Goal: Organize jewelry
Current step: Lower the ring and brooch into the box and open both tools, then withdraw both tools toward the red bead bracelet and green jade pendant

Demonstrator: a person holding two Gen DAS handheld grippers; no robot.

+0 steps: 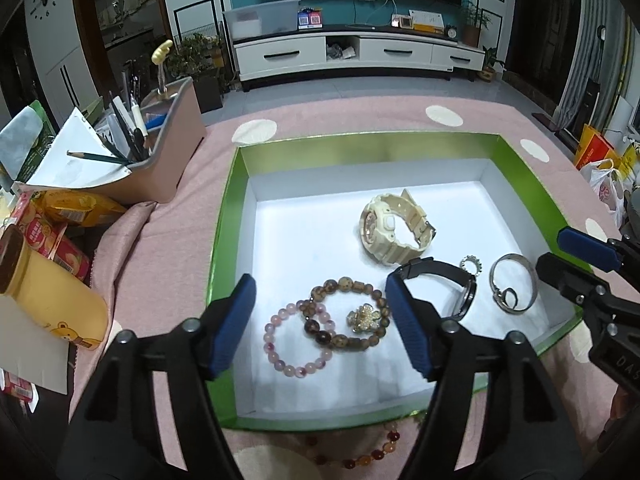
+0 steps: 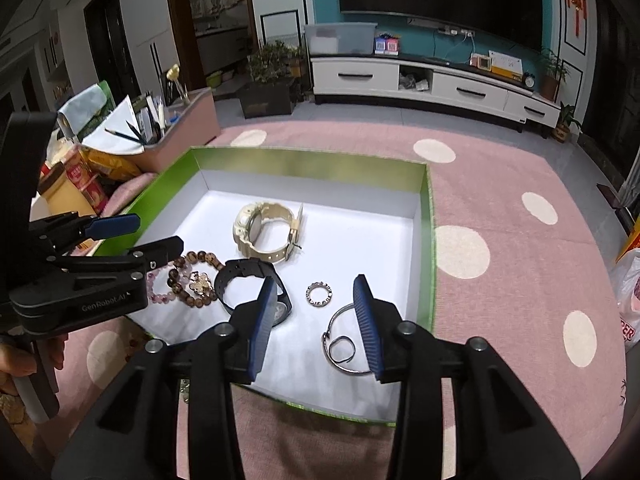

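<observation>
A green box (image 1: 228, 216) with a white floor holds the jewelry: a cream watch (image 1: 394, 228), a black watch (image 1: 452, 284), a small ring (image 1: 471, 265), a silver bangle (image 1: 514, 288), a pink bead bracelet (image 1: 298, 340), a brown bead bracelet (image 1: 348, 312) and a gold flower brooch (image 1: 363, 319). My left gripper (image 1: 320, 320) is open above the bracelets. My right gripper (image 2: 316, 316) is open above the ring (image 2: 319, 294), beside the bangle (image 2: 344, 344). An amber bead bracelet (image 1: 360, 454) lies outside the box's near edge.
The box (image 2: 430, 240) sits on a pink tablecloth with white dots (image 2: 500, 280). At the left stand a pink pen holder (image 1: 168, 140), snack packets (image 1: 76, 208) and a yellow jar (image 1: 44, 292). A plastic bag (image 2: 630, 300) lies at the far right.
</observation>
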